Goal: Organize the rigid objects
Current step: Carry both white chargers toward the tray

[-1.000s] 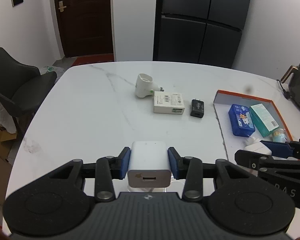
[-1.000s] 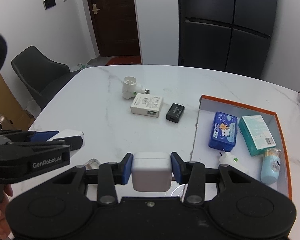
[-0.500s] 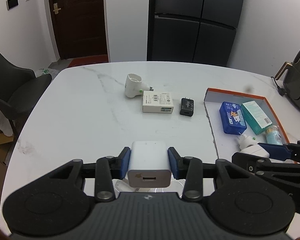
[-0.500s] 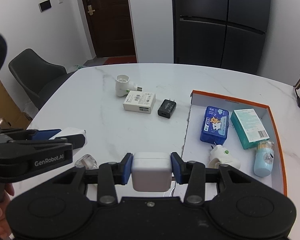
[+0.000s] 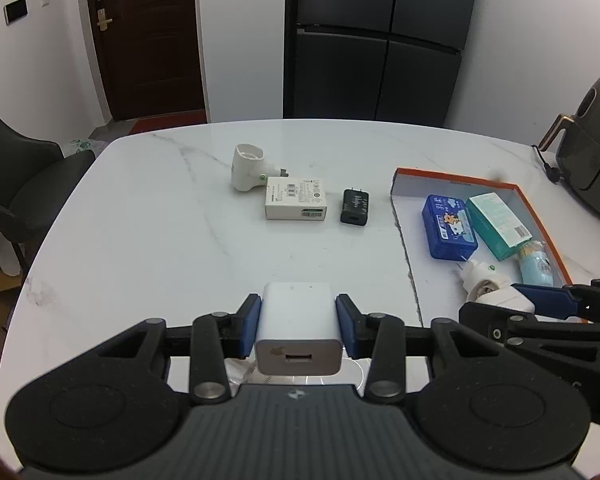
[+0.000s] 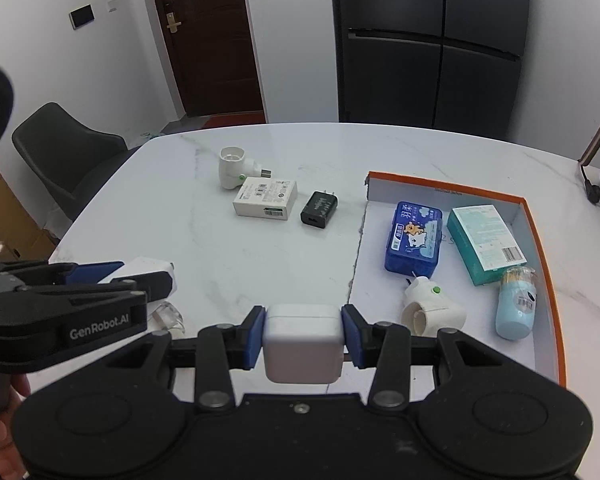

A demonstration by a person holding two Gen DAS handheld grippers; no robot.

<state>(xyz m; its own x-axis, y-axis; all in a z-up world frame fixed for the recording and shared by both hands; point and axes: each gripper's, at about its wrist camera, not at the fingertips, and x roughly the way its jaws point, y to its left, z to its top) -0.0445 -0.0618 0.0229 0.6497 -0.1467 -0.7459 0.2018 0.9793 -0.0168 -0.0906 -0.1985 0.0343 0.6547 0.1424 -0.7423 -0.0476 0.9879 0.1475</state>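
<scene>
From the left wrist view, the left claw squeezes a white charger with a port, held above the white worktop. A black plug lies beside a white box.

From the right wrist view, the right claw squeezes a white cube charger just left of the orange tray. In the tray lie a blue case and a green box.

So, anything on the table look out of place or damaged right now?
Nothing looks damaged or spilled. Three items lie loose outside the orange-rimmed tray: white round plug adapter, white labelled box, black wall charger. A light-blue bottle lies tipped inside.
</scene>
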